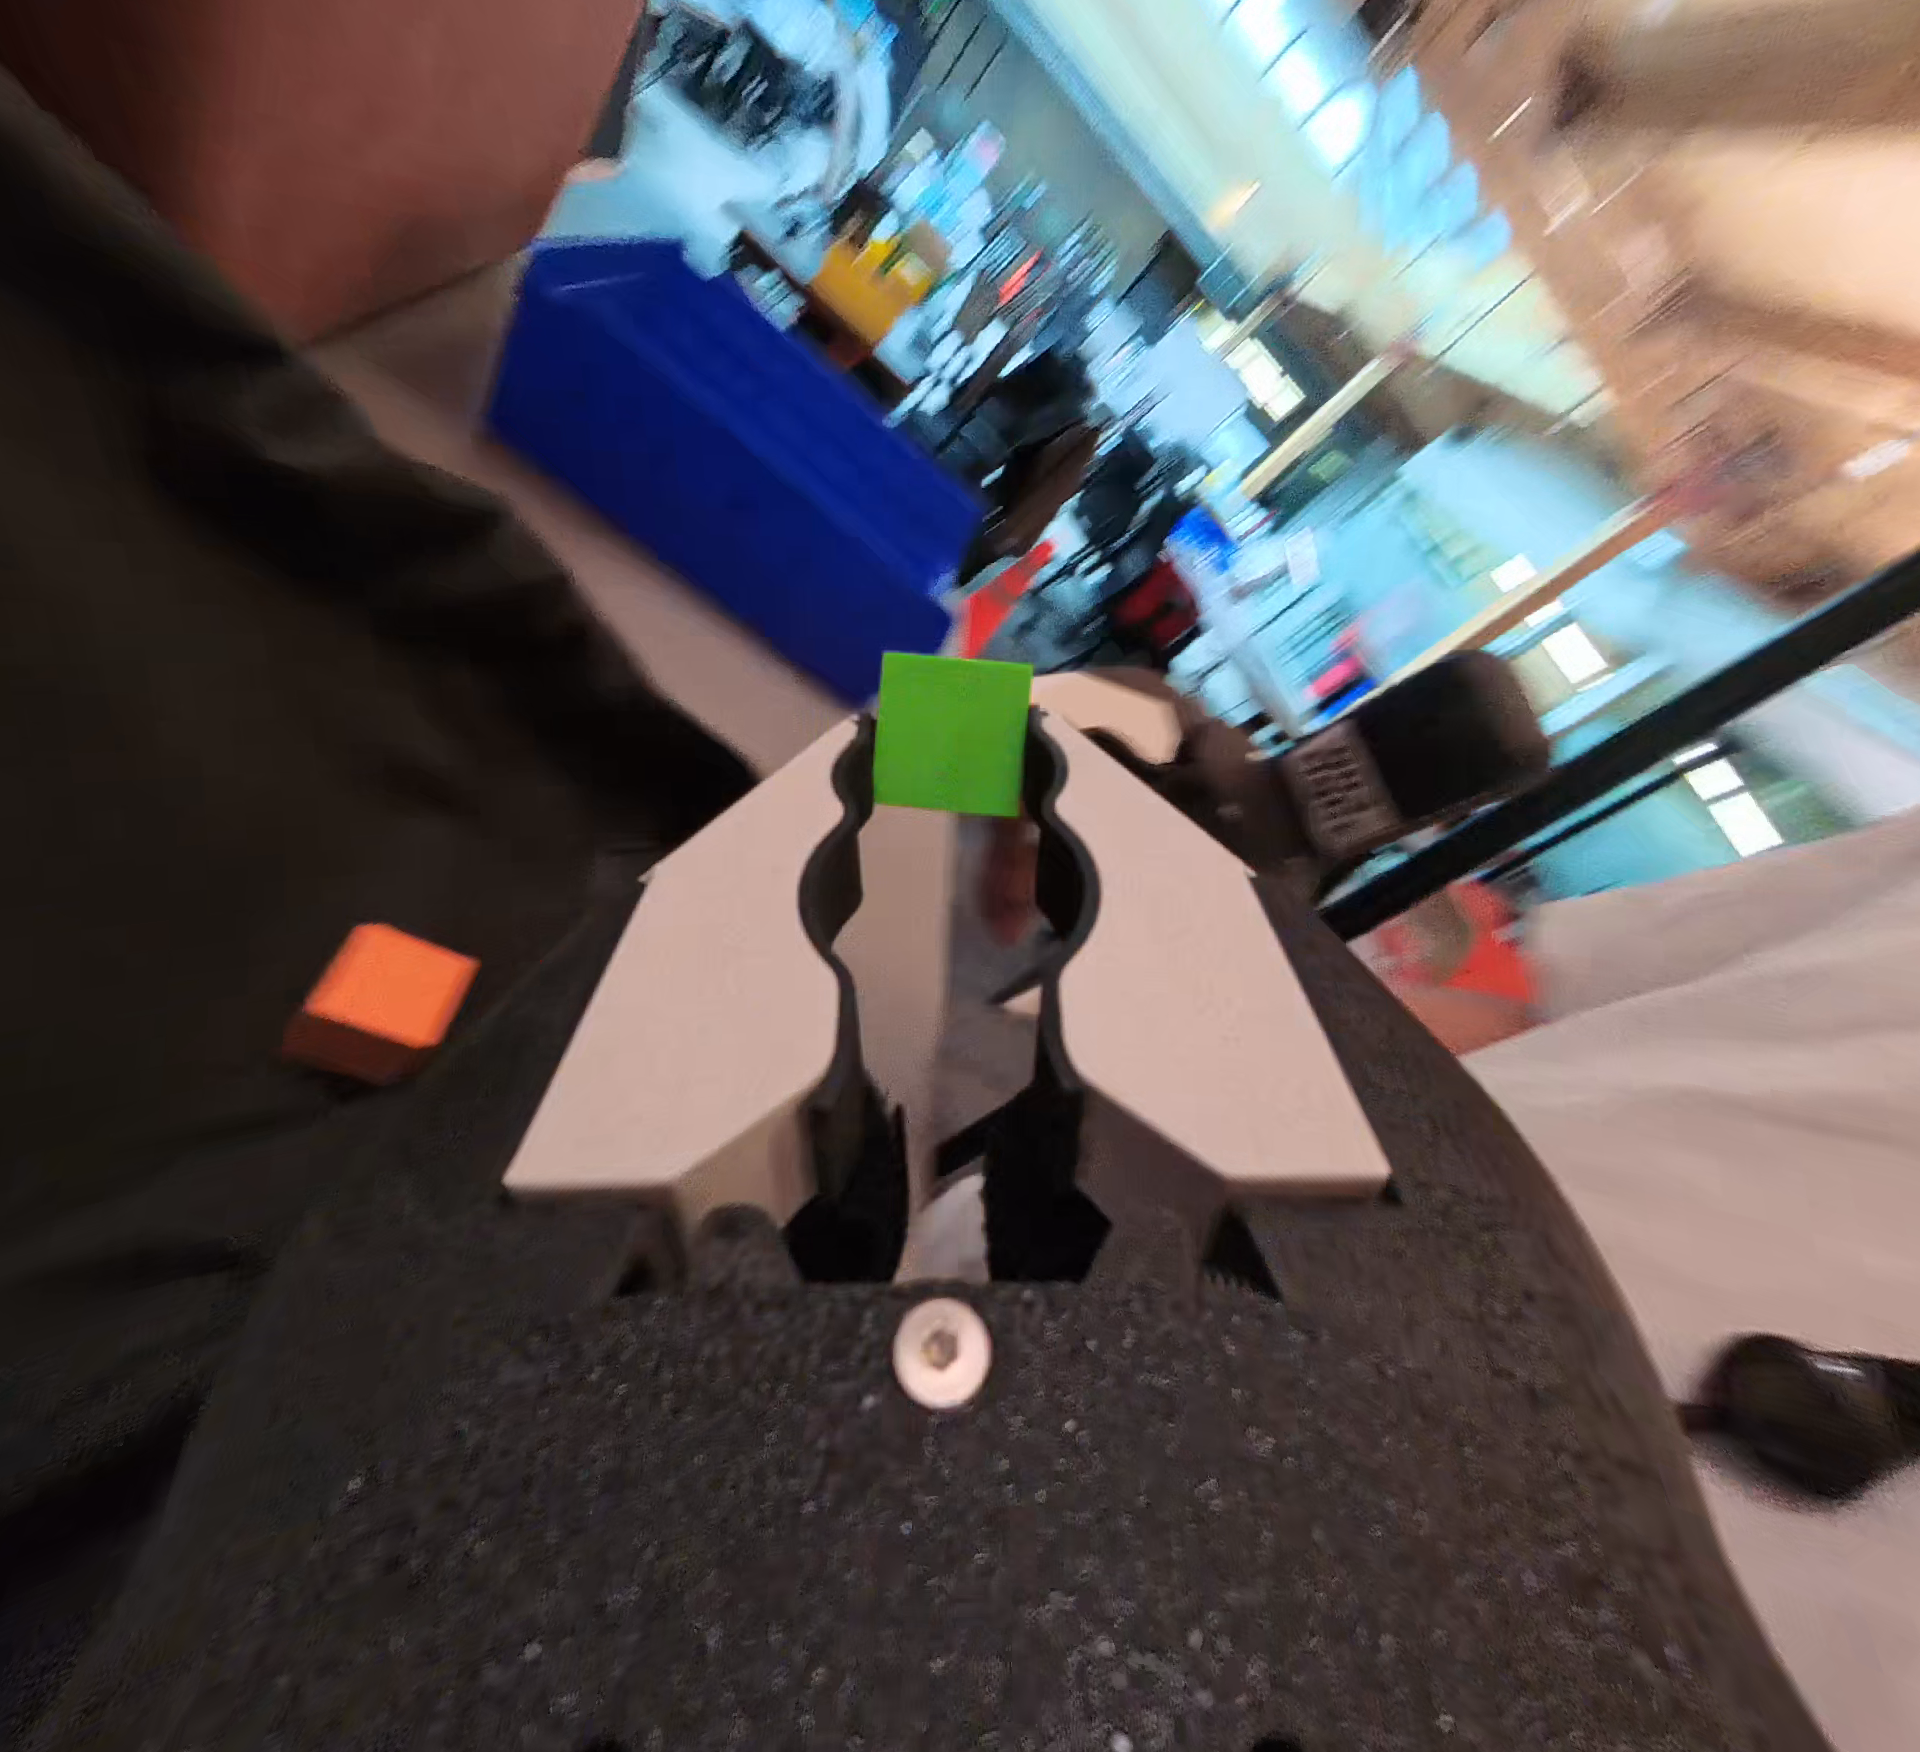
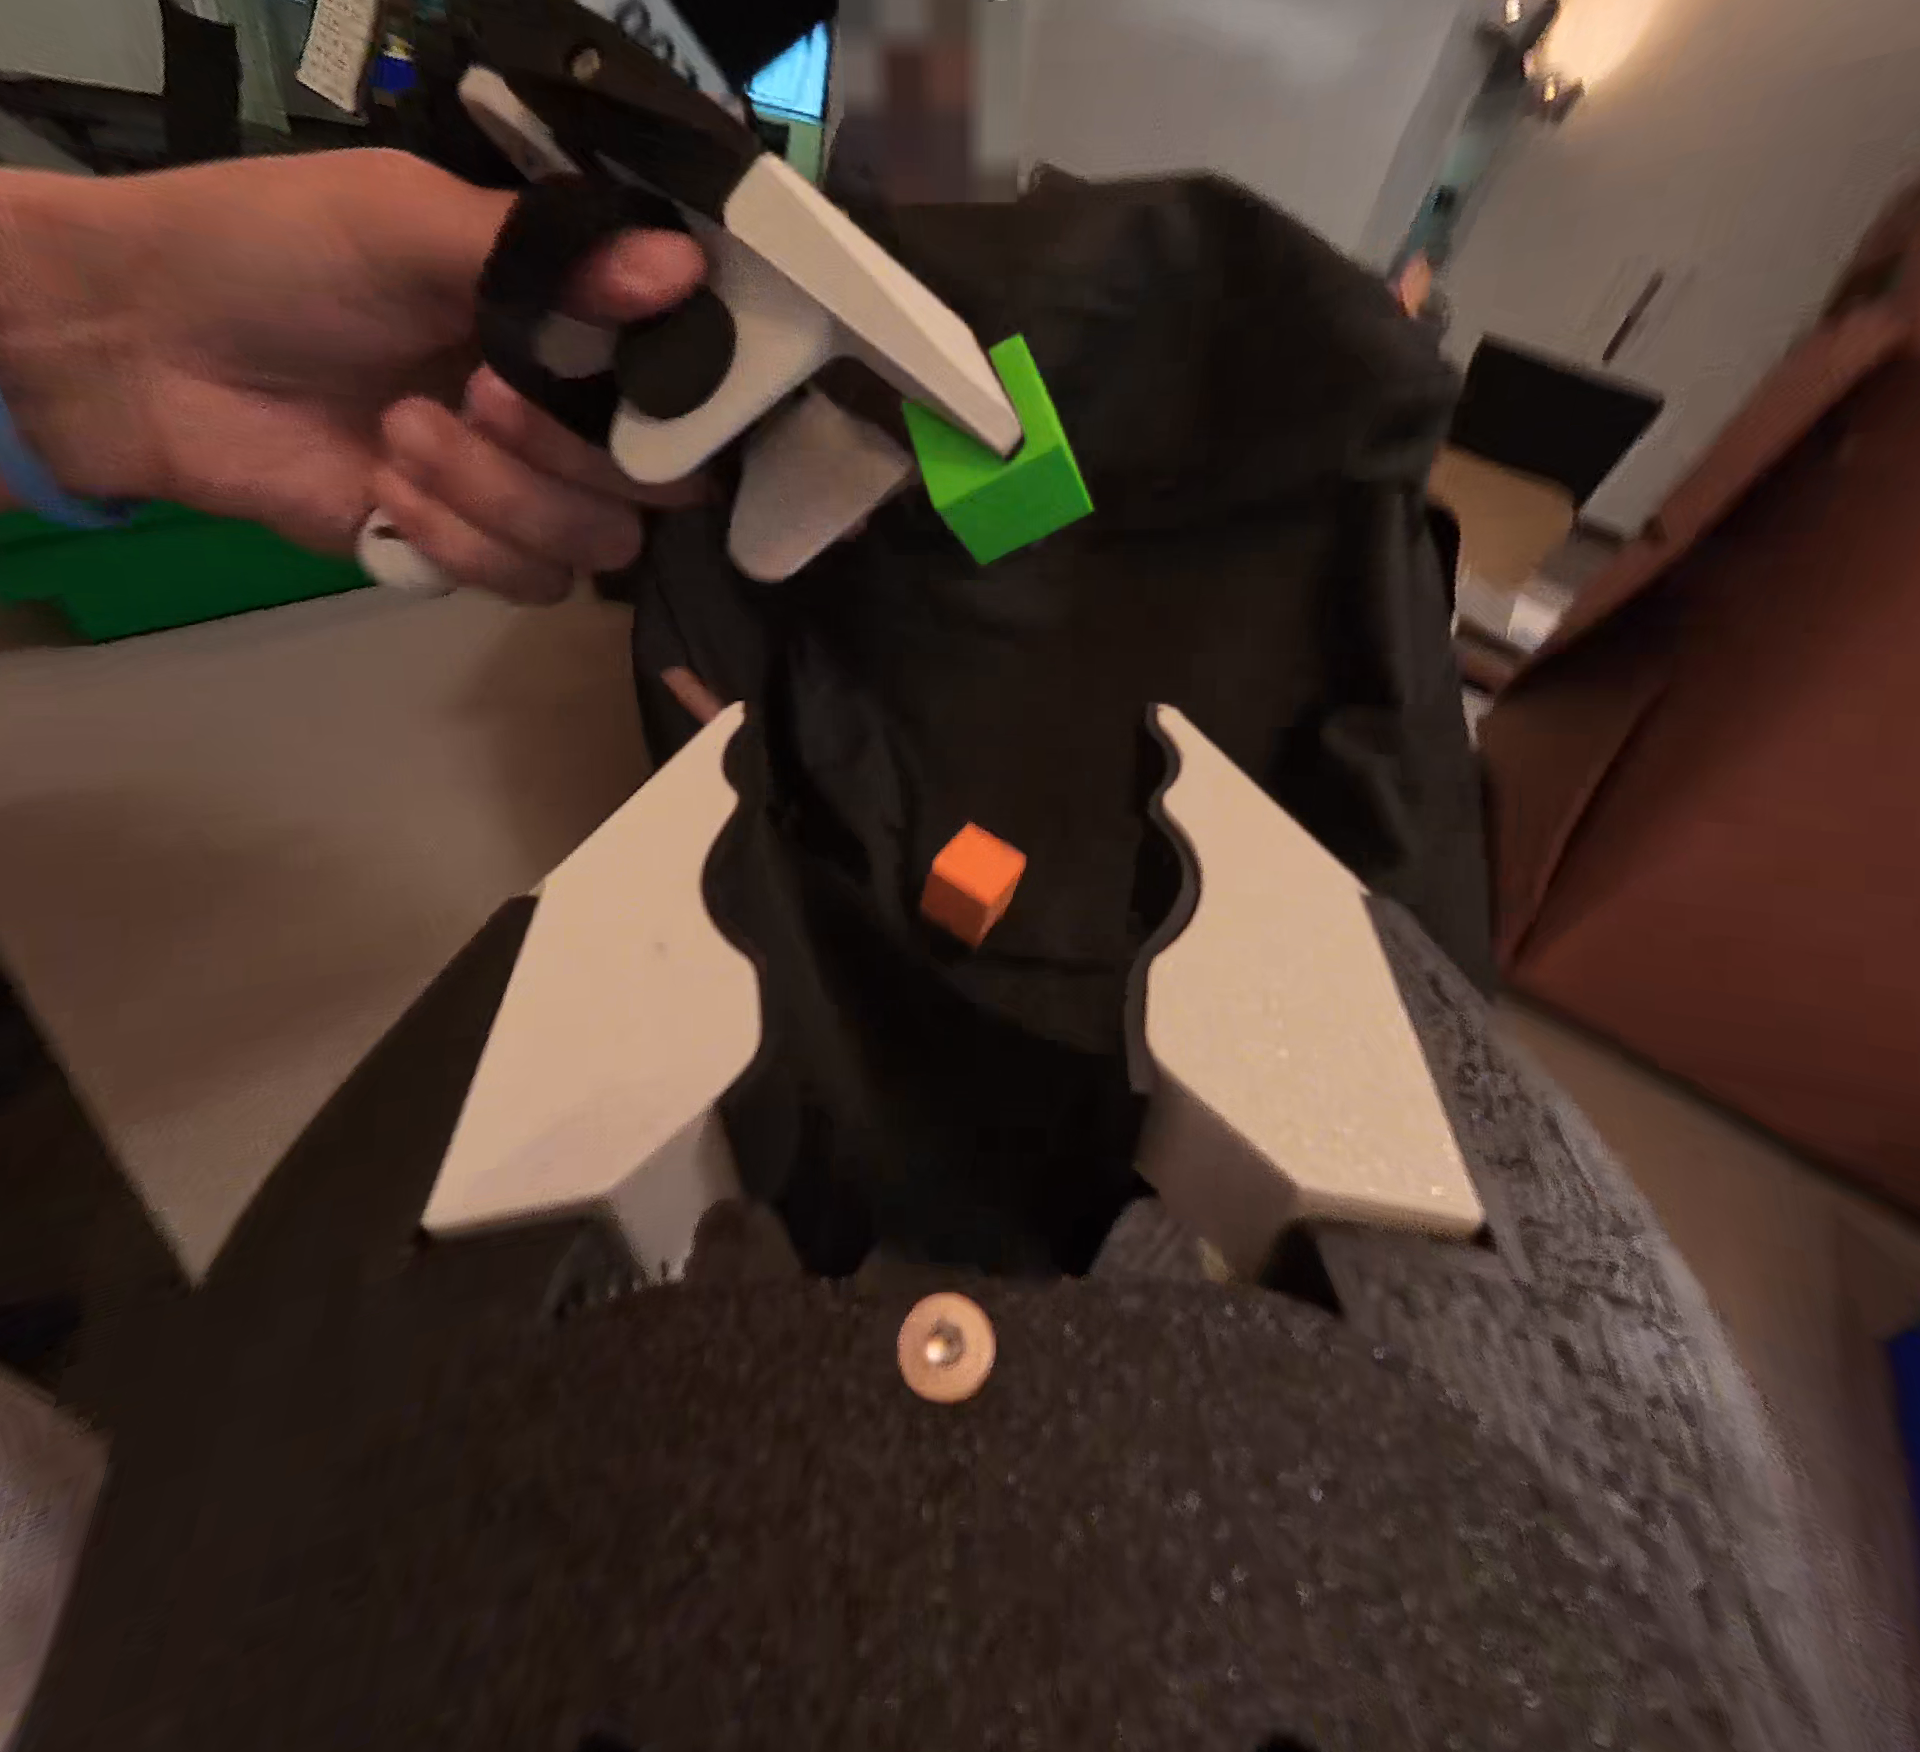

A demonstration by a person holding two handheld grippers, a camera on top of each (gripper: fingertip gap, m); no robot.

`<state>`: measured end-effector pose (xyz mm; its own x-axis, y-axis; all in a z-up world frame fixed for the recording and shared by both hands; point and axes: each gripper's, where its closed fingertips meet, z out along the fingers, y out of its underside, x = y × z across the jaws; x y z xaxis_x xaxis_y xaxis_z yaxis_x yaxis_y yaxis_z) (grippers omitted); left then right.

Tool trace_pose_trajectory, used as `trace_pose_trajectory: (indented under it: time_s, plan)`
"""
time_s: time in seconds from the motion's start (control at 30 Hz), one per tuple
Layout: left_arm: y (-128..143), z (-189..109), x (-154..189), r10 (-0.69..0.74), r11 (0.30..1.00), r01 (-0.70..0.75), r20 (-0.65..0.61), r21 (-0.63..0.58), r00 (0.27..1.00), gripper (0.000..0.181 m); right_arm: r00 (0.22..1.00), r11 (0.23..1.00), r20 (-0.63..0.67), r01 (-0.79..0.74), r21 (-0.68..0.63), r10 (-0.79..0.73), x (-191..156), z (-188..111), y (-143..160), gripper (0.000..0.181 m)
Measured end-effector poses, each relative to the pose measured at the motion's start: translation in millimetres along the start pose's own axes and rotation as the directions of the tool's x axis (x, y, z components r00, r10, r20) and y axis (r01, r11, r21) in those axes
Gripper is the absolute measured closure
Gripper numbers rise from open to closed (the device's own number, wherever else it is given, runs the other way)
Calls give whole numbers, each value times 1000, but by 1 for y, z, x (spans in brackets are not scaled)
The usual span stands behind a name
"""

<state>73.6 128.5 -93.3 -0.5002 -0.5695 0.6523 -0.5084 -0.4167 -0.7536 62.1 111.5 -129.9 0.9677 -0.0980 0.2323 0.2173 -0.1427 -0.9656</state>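
My left gripper [image 1: 951, 746] is shut on a green cube [image 1: 951, 734] held at its fingertips, lifted in the air and tilted. The right wrist view shows this left gripper [image 2: 961, 466] from the side with the green cube [image 2: 1013, 476], held by a hand [image 2: 312, 372] above a black garment [image 2: 1143, 663]. An orange cube [image 2: 971, 881] lies on the garment, ahead of my right gripper [image 2: 951, 726], which is open and empty above it. The orange cube also shows in the left wrist view [image 1: 384, 1001], low on the left on the black garment [image 1: 208, 663].
A blue bin [image 1: 707, 455] stands on the pale table [image 1: 416, 372] beyond the garment. A brown cardboard box [image 2: 1714, 767] stands right of the garment. A green object [image 2: 156, 570] lies far left. A second black item [image 1: 1818, 1422] lies on white cloth at right.
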Motion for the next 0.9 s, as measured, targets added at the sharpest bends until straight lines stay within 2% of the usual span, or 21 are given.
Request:
trace_pose_trajectory:
  time_s: [0.1,0.2,0.23,0.3,0.4,0.57,0.67,0.8,0.83,0.9]
  plan:
    - [0,-15,20,-92,992,99,-89,80,992,153,991,986,5,130,101,-132,-5,18,-36,112]
    - [7,-26,33,-144,983,158,-141,93,980,153,976,967,69,193,166,-206,-20,30,-57,117]
    - [12,-28,33,-156,983,167,-132,80,979,153,969,966,108,207,155,-225,-27,34,-56,124]
    - [18,-34,35,-178,979,190,-139,77,974,154,952,967,183,228,117,-246,-39,40,-47,149]
    - [26,-42,39,-244,962,261,-185,76,952,153,926,953,240,263,149,-293,-50,39,-48,152]
    - [33,-65,39,-219,957,237,-116,170,969,146,919,954,256,280,107,-299,-43,30,-38,152]
    - [46,-81,45,-234,948,251,-110,195,966,146,952,968,185,249,-6,-244,2,13,-19,152]
    - [82,-95,39,-247,956,242,11,168,969,146,998,966,-45,38,-254,-51,113,-40,23,152]
    - [92,-97,38,-253,958,245,38,152,967,146,993,937,-116,-35,-349,-6,146,-61,43,152]
    - [111,-98,32,-272,958,261,88,116,958,146,963,820,-265,-189,-541,48,207,-110,84,152]
